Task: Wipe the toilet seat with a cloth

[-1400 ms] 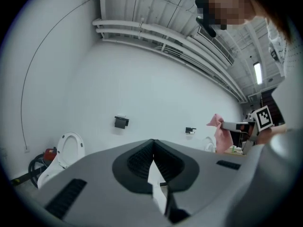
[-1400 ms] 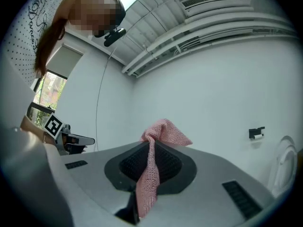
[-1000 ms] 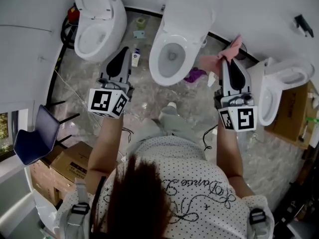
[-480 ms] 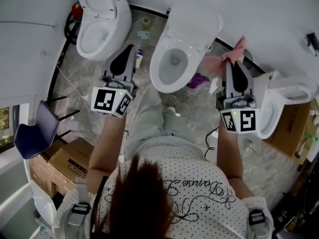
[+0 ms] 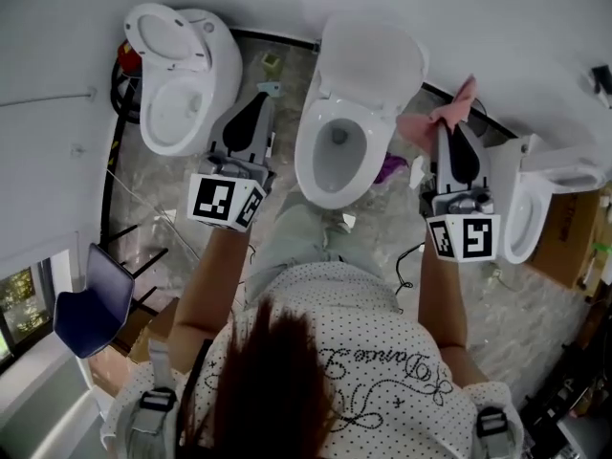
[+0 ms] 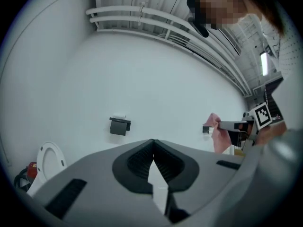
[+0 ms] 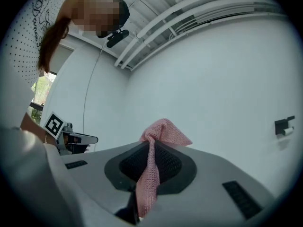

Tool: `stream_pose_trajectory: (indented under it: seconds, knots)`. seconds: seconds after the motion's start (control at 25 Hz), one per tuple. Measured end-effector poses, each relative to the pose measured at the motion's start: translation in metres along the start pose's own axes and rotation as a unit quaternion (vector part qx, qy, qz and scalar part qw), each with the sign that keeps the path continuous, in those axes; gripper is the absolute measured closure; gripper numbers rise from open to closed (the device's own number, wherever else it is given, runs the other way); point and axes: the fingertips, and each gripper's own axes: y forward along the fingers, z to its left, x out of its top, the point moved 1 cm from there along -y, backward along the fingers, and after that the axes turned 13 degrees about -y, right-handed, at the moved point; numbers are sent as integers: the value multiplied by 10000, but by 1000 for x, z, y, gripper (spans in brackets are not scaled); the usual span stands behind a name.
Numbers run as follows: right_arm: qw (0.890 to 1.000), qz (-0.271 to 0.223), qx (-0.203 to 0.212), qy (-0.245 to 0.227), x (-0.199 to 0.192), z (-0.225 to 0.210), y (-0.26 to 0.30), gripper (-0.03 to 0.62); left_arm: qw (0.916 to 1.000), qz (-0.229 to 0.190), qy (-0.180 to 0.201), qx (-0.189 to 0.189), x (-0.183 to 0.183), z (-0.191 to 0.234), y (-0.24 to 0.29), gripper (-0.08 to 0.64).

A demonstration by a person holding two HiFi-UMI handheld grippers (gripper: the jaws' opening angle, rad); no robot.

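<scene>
Approach step, wiping not begun. The right hand-held gripper (image 5: 449,127) is clamped on the pink cloth (image 5: 432,120), which is in the air at about 2 o'clock of the middle toilet seat (image 5: 308,159) and apart from it; the lid (image 5: 373,55) is up. The left hand-held gripper (image 5: 259,98) is closed on nothing, at 9 o'clock of the seat. The next move likely calls for lowering the cloth toward 8 o'clock onto the seat rim, then dragging it round.

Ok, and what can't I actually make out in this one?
Middle toilet seat: absent from both gripper views, which face the wall; small in the head view, so dirt is unreadable.
Right tongs tips: pink cloth covers them in the head view.
Purple thing and other floor clutter: head view only, too small to name.
</scene>
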Motion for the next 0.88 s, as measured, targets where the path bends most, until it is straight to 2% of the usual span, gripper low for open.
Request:
stream_pose_trajectory:
  seconds: [0.28, 0.4, 0.64, 0.88]
  knots:
    - [9982, 373, -441, 129, -21, -4, 33, 548, 9992, 285, -106, -275, -6, 43, 50, 561]
    - [9972, 570, -446, 191, -36, 0, 40, 548, 9988, 378, -147, -283, -14, 56, 64, 561]
    - [9956, 850, -183, 354, -74, 0, 56, 548, 9983, 531, -229, -29, -41, 74, 83, 561]
    - [9928, 991, 450, 493, -121, 7, 78, 548, 9976, 538, -272, 347, -70, 87, 99, 561]
